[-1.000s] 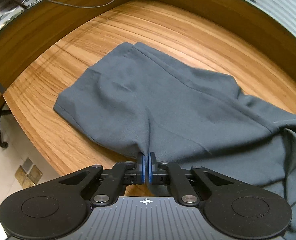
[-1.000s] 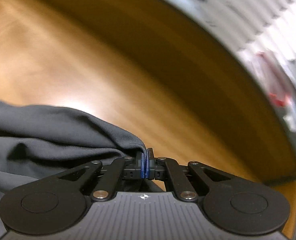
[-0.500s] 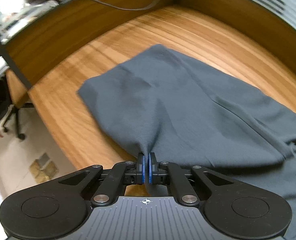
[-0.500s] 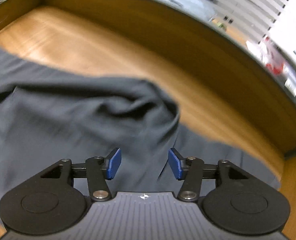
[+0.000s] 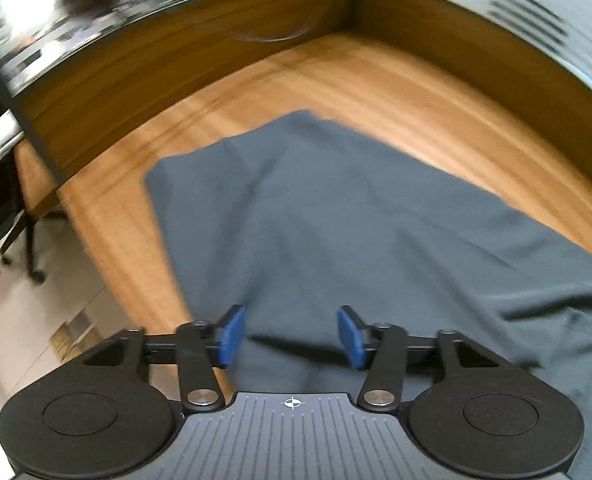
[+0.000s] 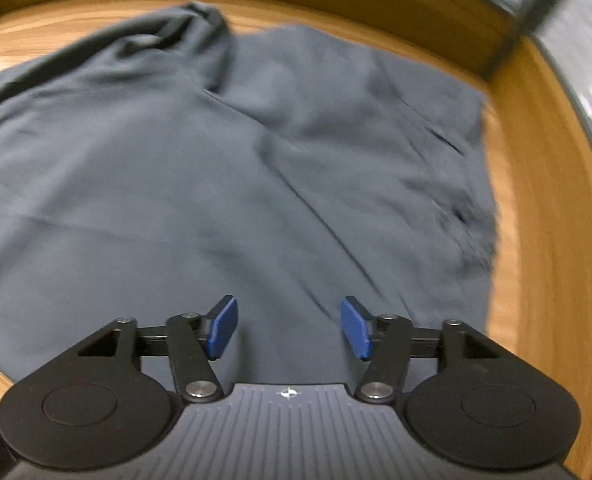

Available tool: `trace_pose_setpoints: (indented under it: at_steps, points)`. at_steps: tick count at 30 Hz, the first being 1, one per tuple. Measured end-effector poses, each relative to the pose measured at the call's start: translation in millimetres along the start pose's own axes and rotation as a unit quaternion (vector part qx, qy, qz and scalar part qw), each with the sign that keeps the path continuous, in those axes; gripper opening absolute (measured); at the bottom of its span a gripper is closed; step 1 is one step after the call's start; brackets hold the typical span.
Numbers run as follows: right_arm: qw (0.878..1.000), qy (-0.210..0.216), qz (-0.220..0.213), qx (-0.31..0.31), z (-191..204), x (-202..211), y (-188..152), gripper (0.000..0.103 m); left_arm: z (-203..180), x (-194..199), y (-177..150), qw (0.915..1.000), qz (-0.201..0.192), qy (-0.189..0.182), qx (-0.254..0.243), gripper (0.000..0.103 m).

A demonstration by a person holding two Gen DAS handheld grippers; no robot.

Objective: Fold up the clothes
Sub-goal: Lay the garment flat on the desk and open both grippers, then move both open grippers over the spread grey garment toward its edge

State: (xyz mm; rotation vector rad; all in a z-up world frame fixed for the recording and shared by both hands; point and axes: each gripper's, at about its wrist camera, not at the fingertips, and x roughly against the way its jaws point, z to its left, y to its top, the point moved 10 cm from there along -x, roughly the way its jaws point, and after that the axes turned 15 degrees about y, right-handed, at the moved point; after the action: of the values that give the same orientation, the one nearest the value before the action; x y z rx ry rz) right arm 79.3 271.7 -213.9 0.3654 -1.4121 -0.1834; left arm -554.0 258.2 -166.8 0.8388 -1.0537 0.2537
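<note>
Right tool [image 6: 288,328], jaws just opening, empty, above grey garment [image 6: 215,184] on wooden table [image 6: 536,200].

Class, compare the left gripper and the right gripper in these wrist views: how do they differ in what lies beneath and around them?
The left gripper hangs near the grey garment's edge, floor visible beside the wooden table; the right gripper hangs over the garment's broad middle. Shared: blue pads, jaws just opened, nothing gripped.

place: office | cues: wooden desk [image 5: 396,92] with raised partition, castor chair base [image 5: 31,264], window blinds [image 5: 536,24]
</note>
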Motion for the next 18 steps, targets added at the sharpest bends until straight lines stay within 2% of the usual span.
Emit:
trace_pose_setpoints:
  at_steps: [4,7,14,18]
  points:
    - [0.999,-0.021,0.002,-0.045,-6,-21,-24,0.067,-39,15,-4,0.9985,-0.003,-0.023,-0.051,0.072]
    - [0.998,-0.021,-0.008,-0.058,-13,-28,-36,0.072,-63,26,-9,0.9962,-0.009,-0.035,-0.080,0.074]
    - [0.995,0.002,-0.016,-0.101,-14,-34,-41,0.073,-96,43,-20,0.9917,-0.018,-0.054,-0.115,0.078]
    - [0.989,0.002,-0.027,-0.147,-24,-31,-50,0.073,-115,51,-24,0.9875,-0.027,-0.082,-0.132,0.079]
